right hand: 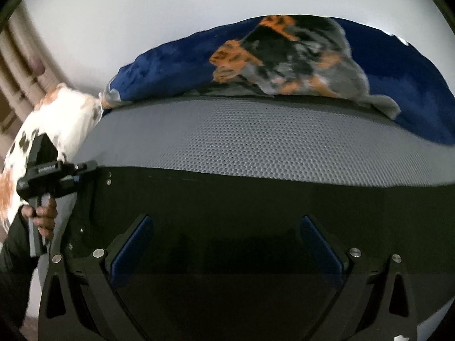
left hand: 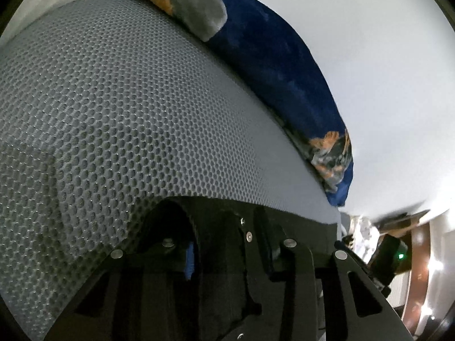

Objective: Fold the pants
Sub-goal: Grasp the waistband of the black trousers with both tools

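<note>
Two grippers work over a bed whose grey mesh mattress cover (right hand: 256, 142) spreads wide, with a blue blanket (right hand: 170, 68) heaped at its far side. Black pants (right hand: 256, 213) lie flat along the near edge of the bed. They look soft, limp and light, likely to sag and slide unless pinched at a hem or waistband corner. The left gripper (left hand: 219, 244) is clenched on a bunched edge of them, at the scene's left. The right gripper (right hand: 224, 244) hangs released above the cloth, jaws spread.
</note>
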Available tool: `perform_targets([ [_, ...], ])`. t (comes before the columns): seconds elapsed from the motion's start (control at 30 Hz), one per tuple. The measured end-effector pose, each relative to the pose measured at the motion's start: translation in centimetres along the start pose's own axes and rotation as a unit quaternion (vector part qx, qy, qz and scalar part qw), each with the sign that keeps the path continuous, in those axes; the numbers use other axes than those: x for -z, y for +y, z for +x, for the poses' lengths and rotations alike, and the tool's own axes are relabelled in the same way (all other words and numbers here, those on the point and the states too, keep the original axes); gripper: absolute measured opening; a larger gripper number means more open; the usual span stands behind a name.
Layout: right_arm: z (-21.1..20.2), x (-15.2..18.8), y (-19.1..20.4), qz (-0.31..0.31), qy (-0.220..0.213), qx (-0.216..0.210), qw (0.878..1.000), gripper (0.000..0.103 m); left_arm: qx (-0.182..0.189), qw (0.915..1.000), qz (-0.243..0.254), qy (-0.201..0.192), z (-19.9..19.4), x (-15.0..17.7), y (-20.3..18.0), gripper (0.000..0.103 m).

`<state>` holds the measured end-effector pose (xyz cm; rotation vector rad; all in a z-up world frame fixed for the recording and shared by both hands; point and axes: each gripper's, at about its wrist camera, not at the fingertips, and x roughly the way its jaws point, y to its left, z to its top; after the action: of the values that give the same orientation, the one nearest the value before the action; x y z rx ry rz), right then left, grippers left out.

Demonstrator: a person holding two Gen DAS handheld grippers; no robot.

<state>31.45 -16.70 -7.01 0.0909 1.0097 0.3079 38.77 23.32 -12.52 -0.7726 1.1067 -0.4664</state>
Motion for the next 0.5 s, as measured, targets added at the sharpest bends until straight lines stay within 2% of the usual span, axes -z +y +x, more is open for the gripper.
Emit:
perform_targets([
  [0.07, 0.5, -0.4, -0.3, -0.021, 0.005, 0.001, 1.000, 0.103, -0.004, 0.9999, 0.001, -0.009, -0.1, 0.3, -0.1, 0.031],
  [0.1, 0.8, -0.7, -0.4, -0.034, 0.008, 0.002, 0.999, 0.103, -0.025, 0.9995, 0.009, -0.016, -0.2, 0.6, -0.4, 0.016],
  [0.13, 1.1, -1.0, -0.6, -0.047, 0.011, 0.003, 0.999, 0.103, -0.035, 0.9991, 0.015, -0.018, -0.5, 0.8, -0.5, 0.012],
  [0.27, 2.0, -2.2, -1.2, -0.112, 0.032, -0.010, 0.993, 0.102, -0.012, 0.9981, 0.037, -0.048, -2.5, 1.9, -2.3, 0.009],
  [0.33, 2.6, -3.0, -1.2, -0.159, 0.055, -0.029, 0.985, 0.091, 0.014, 0.9958, 0.062, -0.066, -4.0, 2.8, -3.8, 0.008],
  [0.4, 3.3, -3.9, -1.2, -0.207, 0.091, -0.056, 0.972, 0.082, 0.043, 0.9905, 0.104, -0.079, -5.6, 4.1, -5.7, 0.008],
  [0.5, 4.3, -4.9, -0.8, -0.275, 0.136, -0.068, 0.949, 0.081, 0.060, 0.9836, 0.146, -0.087, -7.3, 5.4, -7.5, 0.008],
])
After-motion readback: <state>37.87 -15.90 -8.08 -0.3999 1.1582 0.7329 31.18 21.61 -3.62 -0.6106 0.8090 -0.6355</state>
